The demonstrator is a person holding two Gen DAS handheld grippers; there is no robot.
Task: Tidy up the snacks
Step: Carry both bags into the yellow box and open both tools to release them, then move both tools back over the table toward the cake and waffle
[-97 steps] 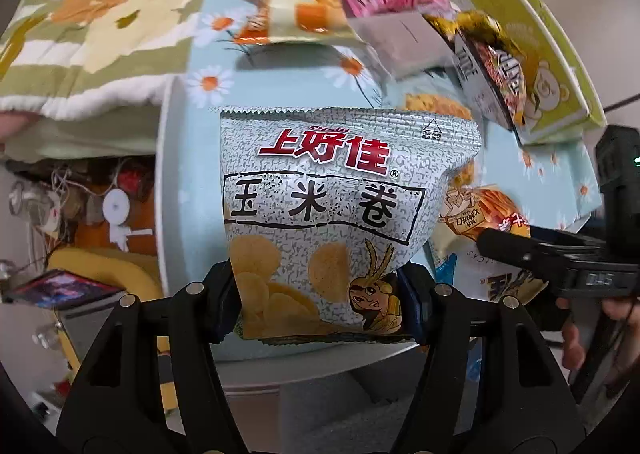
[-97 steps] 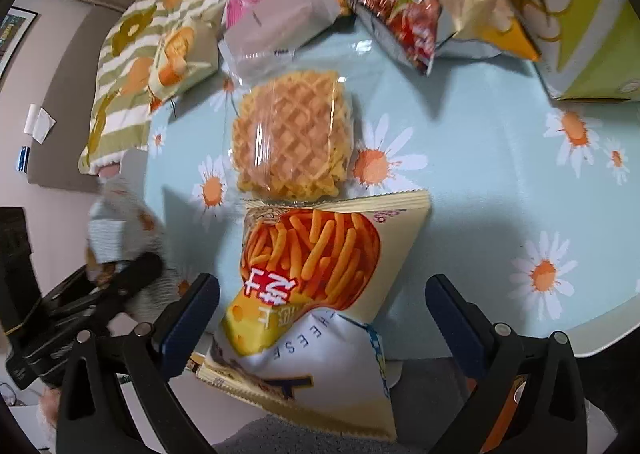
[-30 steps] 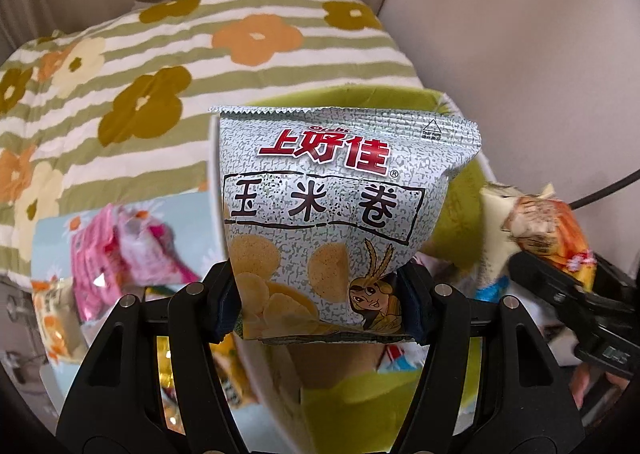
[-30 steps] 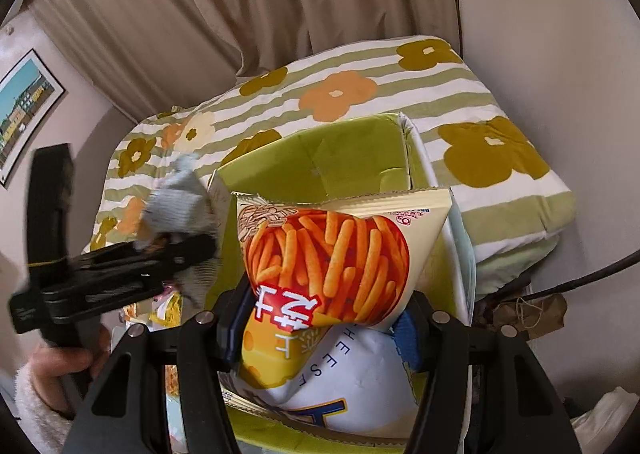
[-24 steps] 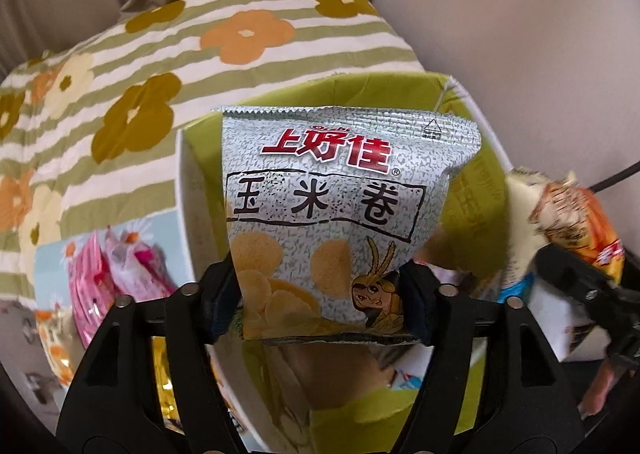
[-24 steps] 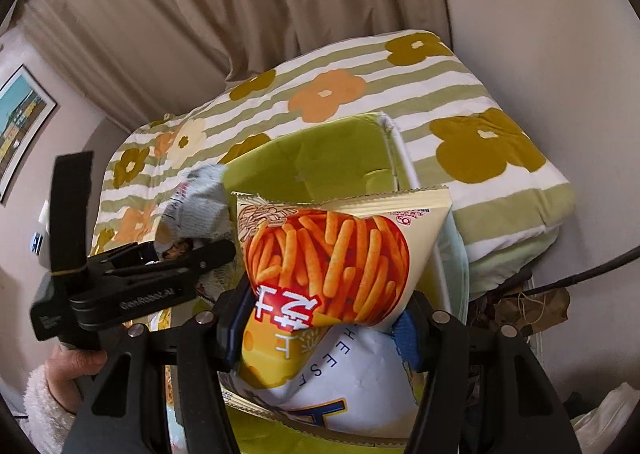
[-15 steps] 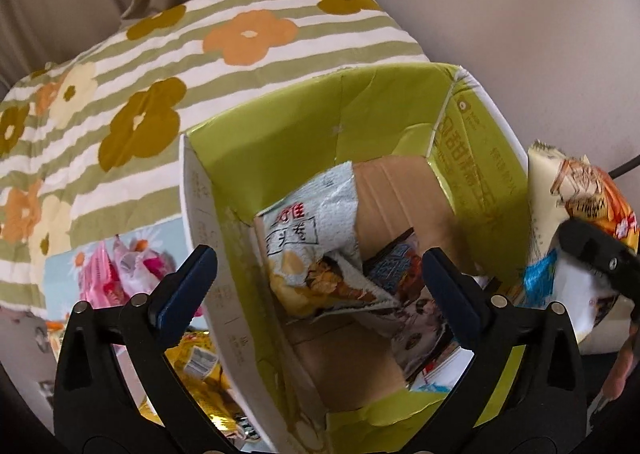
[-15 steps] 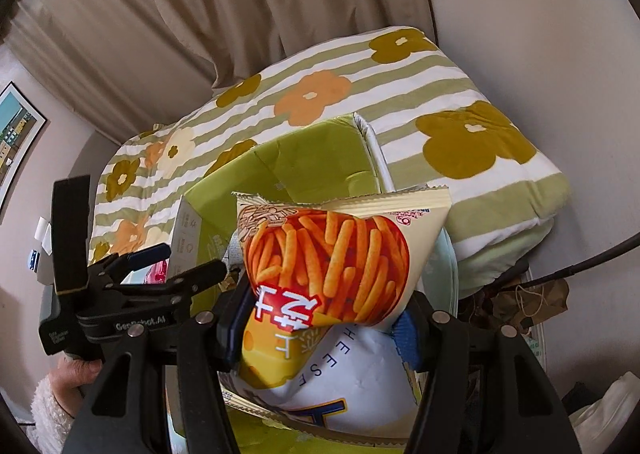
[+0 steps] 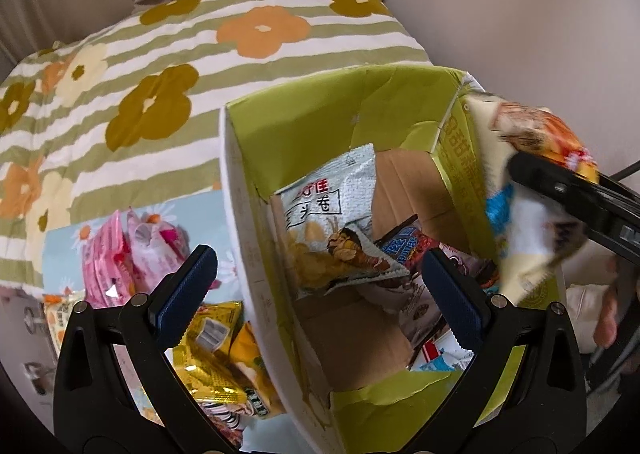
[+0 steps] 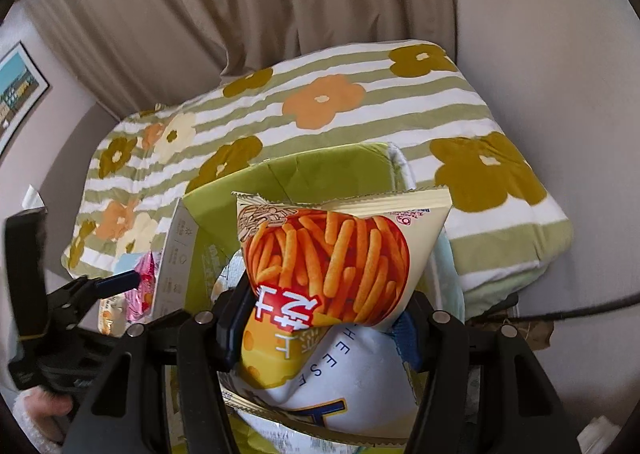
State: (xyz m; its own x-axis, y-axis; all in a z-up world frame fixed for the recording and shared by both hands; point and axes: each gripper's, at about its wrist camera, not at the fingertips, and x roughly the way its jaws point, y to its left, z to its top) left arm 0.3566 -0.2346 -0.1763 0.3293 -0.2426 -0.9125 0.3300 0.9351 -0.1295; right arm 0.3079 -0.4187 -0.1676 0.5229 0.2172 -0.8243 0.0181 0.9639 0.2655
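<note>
cheese-stick bag (image 10: 332,266) | clamped in right gripper (image 10: 320,318) | above green box (image 9: 332,125) rim

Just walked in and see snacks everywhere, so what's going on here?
Someone is packing snacks into a green box with two handheld tools. The left tool hangs open over the box, where a grey corn-roll bag lies among other packets. The right tool grips a cheese-stick bag above the box. More snacks sit on the table.

At three o'clock in the left wrist view the cheese stick bag (image 9: 532,189) is motion-blurred, and the box wall (image 9: 256,266) hides the yellow packets' (image 9: 212,354) right ends.
</note>
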